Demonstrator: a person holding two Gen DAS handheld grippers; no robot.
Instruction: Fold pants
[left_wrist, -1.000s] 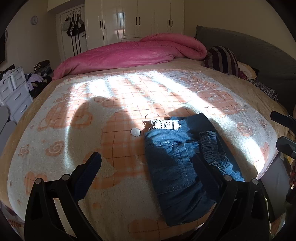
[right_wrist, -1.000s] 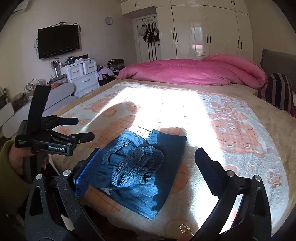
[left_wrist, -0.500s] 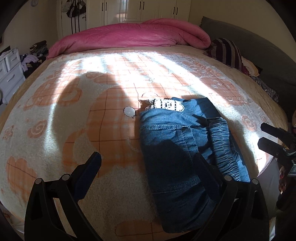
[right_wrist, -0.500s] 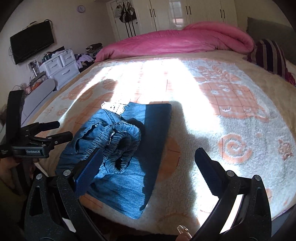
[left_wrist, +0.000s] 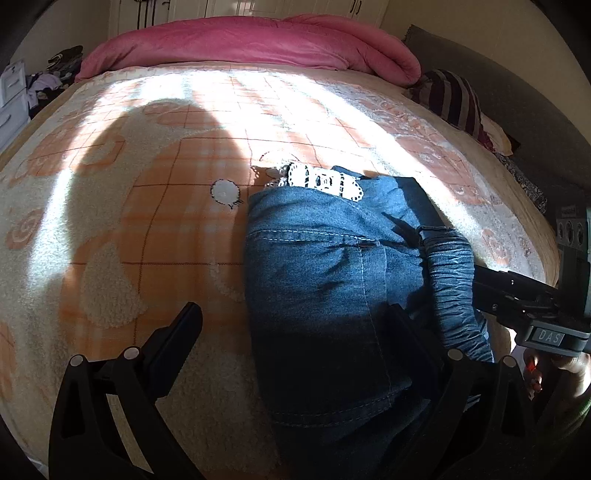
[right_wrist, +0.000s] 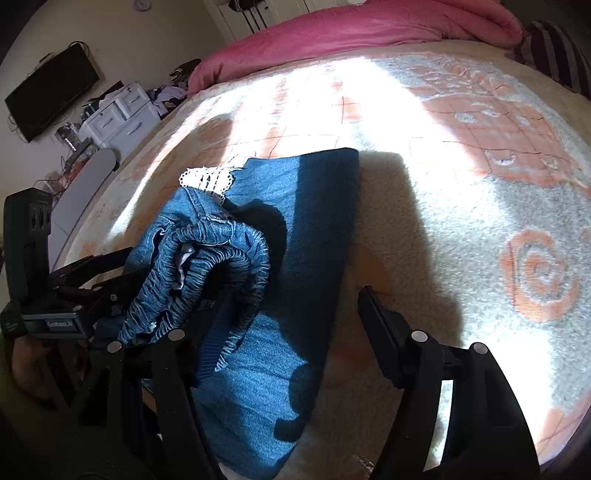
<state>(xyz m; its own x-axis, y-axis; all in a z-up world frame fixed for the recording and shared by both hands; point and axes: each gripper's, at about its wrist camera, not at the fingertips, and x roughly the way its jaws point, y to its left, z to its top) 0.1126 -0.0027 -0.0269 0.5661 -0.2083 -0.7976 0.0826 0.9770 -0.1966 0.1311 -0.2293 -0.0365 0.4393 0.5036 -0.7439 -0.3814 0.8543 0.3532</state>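
Blue denim pants (left_wrist: 325, 280) lie folded on the fleecy orange-and-white blanket (left_wrist: 155, 229) near the bed's front edge, white lace trim (left_wrist: 325, 181) at their far end. The gathered elastic waistband (right_wrist: 207, 266) bulges up on top. My left gripper (left_wrist: 295, 332) is open, its right finger over the denim and its left finger over the blanket. My right gripper (right_wrist: 295, 325) hangs low over the pants (right_wrist: 295, 229) with its jaws closing. Flat denim lies between them and its left finger sits by the waistband. Each gripper shows in the other's view: left gripper (right_wrist: 88, 277), right gripper (left_wrist: 513, 291).
A pink duvet (left_wrist: 251, 44) is piled across the far end of the bed, with a striped pillow (left_wrist: 454, 96) at the right. White drawers (right_wrist: 122, 114) and a wall television (right_wrist: 51, 88) stand off the bed's left side. The bed's edge runs just below the pants.
Both grippers have sunk toward the pants and tipped further down, so the denim fills more of each view. The right gripper's jaws have narrowed. The pants have not moved.
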